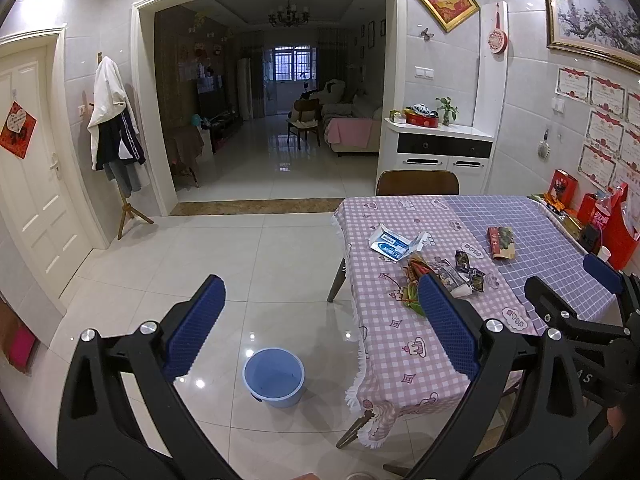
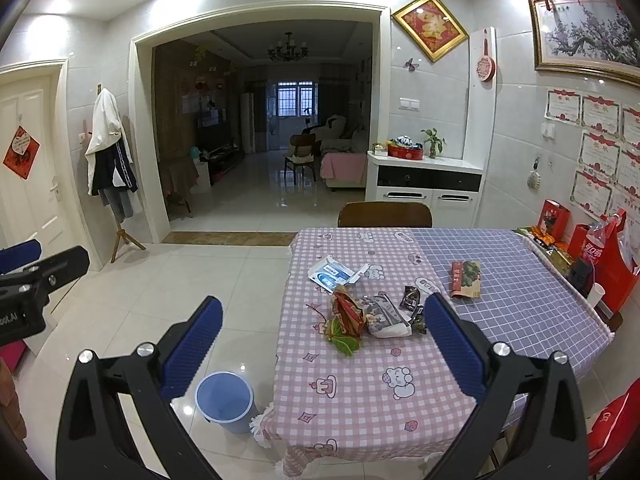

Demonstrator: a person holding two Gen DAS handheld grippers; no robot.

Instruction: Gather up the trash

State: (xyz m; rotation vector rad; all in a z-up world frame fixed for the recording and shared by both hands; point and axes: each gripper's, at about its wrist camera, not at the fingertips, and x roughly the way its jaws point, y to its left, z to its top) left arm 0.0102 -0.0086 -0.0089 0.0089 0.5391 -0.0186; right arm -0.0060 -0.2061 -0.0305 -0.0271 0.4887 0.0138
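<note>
Both the left tongs and right tongs hover released and empty. The wrappers lie heaped on the bench, the bucket waiting on the floor beside it, likely to catch them.

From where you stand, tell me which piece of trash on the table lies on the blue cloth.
The red and tan packet. It lies alone on the blue checked cloth; the white and blue box and the wrapper pile sit on the pink cloth.

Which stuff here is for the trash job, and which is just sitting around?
For the job: blue bin, wrapper pile, torn white-and-blue box, red-and-green packet.
Just there: red boxes, paper cup, hanging clothes, chair.
</note>
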